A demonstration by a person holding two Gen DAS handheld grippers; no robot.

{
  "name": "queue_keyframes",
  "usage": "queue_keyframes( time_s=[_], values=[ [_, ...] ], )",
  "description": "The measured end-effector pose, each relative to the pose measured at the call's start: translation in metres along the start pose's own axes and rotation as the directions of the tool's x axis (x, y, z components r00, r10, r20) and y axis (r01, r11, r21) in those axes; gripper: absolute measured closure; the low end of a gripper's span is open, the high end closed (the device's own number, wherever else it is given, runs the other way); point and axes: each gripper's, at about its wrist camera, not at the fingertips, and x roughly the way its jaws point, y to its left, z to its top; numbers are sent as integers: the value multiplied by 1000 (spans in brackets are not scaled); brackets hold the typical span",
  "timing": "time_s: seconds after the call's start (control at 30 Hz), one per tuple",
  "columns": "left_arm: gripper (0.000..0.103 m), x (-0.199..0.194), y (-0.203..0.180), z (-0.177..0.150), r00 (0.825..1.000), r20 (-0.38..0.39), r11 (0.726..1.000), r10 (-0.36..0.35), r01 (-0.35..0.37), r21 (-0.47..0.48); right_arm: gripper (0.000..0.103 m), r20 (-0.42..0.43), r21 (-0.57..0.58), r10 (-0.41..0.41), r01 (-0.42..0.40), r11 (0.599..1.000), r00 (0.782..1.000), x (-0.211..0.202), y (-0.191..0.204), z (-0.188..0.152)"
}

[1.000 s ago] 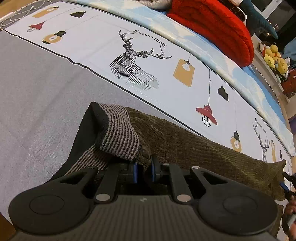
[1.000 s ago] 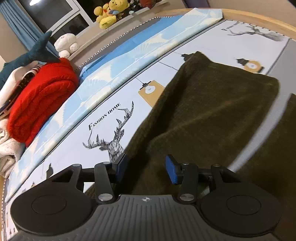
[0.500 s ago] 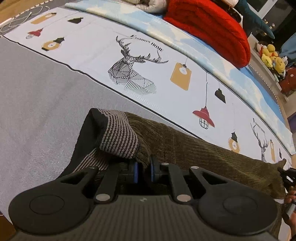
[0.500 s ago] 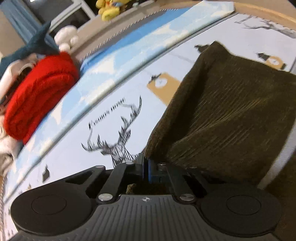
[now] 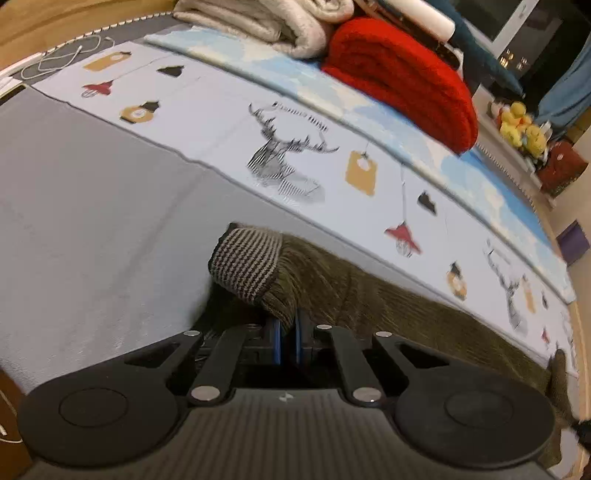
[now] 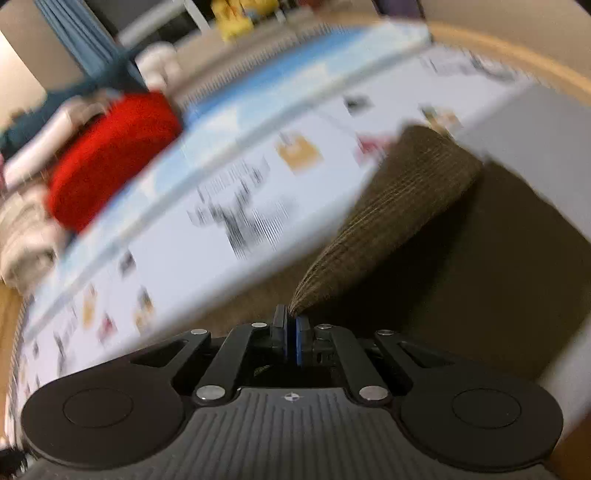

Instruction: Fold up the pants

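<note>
Olive corduroy pants [image 5: 388, 302] lie stretched across a bed. Their striped knit waistband [image 5: 245, 264] is lifted, and my left gripper [image 5: 286, 334] is shut on the fabric just below it. The pants run off to the lower right of the left wrist view. In the blurred right wrist view my right gripper [image 6: 290, 332] is shut on a corner of the pants [image 6: 399, 206], which rises from the pads as a raised flap above the darker cloth beneath.
The bed has a grey cover [image 5: 92, 192] and a white sheet printed with deer and lamps [image 5: 288, 158]. A red folded blanket [image 5: 402, 77] and beige blankets [image 5: 266, 22] lie at the far side. Yellow plush toys [image 5: 521, 125] sit on a ledge. A white cable [image 5: 59, 59] lies far left.
My right gripper went from open over the pants to shut on a corner, then swept sideways with it, lifting the flap. My left gripper raised the waistband and moved across the bed.
</note>
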Motion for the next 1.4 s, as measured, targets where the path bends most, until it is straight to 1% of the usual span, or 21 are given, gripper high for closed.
queue_keyframes(
  time_s=[0.07,0.1,0.13,0.17,0.23,0.3,0.33,0.4,0.47,0.53,0.6,0.63,0.77,0.87,1.0,1.07,1.1,1.13,1.2,1.27,1.4],
  values=[
    [95,12,-1,-2,997,-68,998,40,-37,42,95,-117,10,-16,18,1000,993,11,-19,-15],
    [95,20,-1,-4,992,-113,997,54,-48,53,94,-147,5,-59,60,998,987,14,-31,-18],
    [95,27,-1,-6,986,-155,997,64,-56,55,90,-139,5,-99,101,995,985,12,-39,-17],
    [94,34,-1,-7,979,-185,996,84,-75,54,88,-103,23,-127,130,991,987,6,-50,-11],
    [91,39,3,-6,975,-200,995,97,-92,36,87,-6,93,-147,147,985,989,-8,-73,5],
    [89,41,8,-2,977,-198,997,74,-78,-11,85,66,156,-172,160,975,983,-16,-95,19],
    [89,41,10,-1,979,-195,997,62,-70,-33,80,89,194,-181,161,968,979,-16,-106,25],
    [87,42,12,2,980,-192,996,44,-59,-69,72,108,273,-172,137,952,979,-11,-122,34],
    [84,45,12,3,980,-196,994,41,-60,-90,70,121,338,-121,74,938,985,1,-134,45],
    [80,47,12,3,979,-201,992,39,-62,-108,70,156,361,-113,49,931,981,12,-139,56],
    [72,49,12,3,978,-206,991,29,-55,-125,66,198,375,-131,48,926,971,22,-141,71],
    [70,51,12,3,978,-208,990,23,-51,-129,62,209,386,-135,45,921,968,29,-144,76],
    [57,54,13,5,973,-229,991,-17,-13,-131,60,211,436,-112,9,900,971,59,-164,95],
    [55,56,15,6,972,-233,990,-37,3,-144,58,233,443,-116,1,896,966,75,-167,106],
    [58,59,14,8,972,-234,989,-14,-21,-146,58,236,486,-114,-16,874,965,89,-174,114],
    [58,61,11,8,972,-237,990,2,-35,-135,63,238,468,-105,-19,884,965,90,-173,114],
    [58,62,10,8,971,-237,991,12,-42,-126,84,244,449,-99,-23,893,965,90,-171,114],
    [60,62,8,8,972,-235,992,21,-50,-117,99,248,432,-95,-22,902,964,89,-168,115],
    [78,63,5,8,972,-232,994,46,-68,-88,100,293,402,-111,-17,915,950,74,-162,117],
    [87,62,2,8,973,-224,995,50,-68,-70,101,367,385,-105,-48,922,924,52,-158,119],
    [91,53,2,5,982,-183,996,36,-51,-77,101,469,411,-163,-52,910,868,-6,-158,107]
  ],
)
